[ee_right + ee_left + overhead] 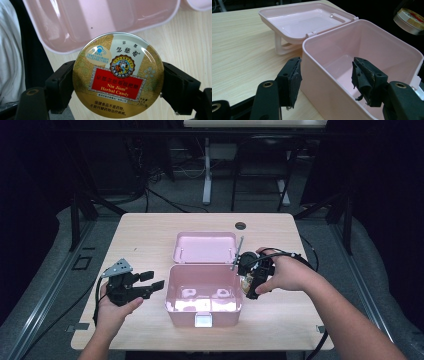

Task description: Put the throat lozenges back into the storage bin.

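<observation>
A pink plastic box (pixel 203 312) stands open in the middle of the table, its lid (pixel 205 247) folded back flat behind it. The inside (pixel 342 67) looks empty. My left gripper (pixel 152 280) hovers just left of the box, open, jaws pointing at its near corner (pixel 319 75) with nothing between the pads (pixel 294 82). At the box's right side my right gripper (pixel 250 285) is shut on a round gold and red herbal candy tin (pixel 117 75), held by its rim above the table. The tin (pixel 409 21) also appears beyond the box's far wall.
The pale wooden table (pixel 145 235) has a cable hole (pixel 240 225) near its far edge. The lid's handle (pixel 284 46) props it off the tabletop. Both forearms come in from the near edge. Desk legs and cables stand on the dark floor beyond.
</observation>
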Tool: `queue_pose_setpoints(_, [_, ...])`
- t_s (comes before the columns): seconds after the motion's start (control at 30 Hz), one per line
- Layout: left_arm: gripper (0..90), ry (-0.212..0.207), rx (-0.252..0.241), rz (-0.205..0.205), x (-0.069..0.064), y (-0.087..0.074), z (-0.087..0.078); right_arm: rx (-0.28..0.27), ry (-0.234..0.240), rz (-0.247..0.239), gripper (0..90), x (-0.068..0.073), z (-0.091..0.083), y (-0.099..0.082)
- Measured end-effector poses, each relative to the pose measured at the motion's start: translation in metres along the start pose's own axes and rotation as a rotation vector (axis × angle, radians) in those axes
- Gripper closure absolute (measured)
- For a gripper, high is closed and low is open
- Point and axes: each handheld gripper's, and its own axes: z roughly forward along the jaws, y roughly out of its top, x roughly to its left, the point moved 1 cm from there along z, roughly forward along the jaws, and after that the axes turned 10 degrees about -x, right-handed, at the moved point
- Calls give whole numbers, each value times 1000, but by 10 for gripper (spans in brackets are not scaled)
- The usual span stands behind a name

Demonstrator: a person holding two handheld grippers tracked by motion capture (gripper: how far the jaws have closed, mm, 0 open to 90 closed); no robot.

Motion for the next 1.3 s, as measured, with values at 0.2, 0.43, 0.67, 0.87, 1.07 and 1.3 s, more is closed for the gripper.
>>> queue_pose_setpoints(0.2, [404,-7,7,2,0,-1,1,1,17,-26,199,2,0,10])
queue_pose_setpoints(0.43, [404,-5,7,0,0,-1,1,-13,1,-114,199,7,0,21])
queue_pose_setpoints(0.67, [405,-6,9,1,1,-1,1,-27,20,-194,199,10,2,31])
queue_pose_setpoints(0.87, [404,-8,6,-2,1,-1,1,-20,29,-226,199,10,10,37])
queue_pose_setpoints(1.07, [405,-8,6,-2,2,-1,1,-21,34,-248,199,11,14,45])
queue_pose_setpoints(1.3, [404,-12,4,-2,1,-1,0,-12,49,-280,199,13,21,51])
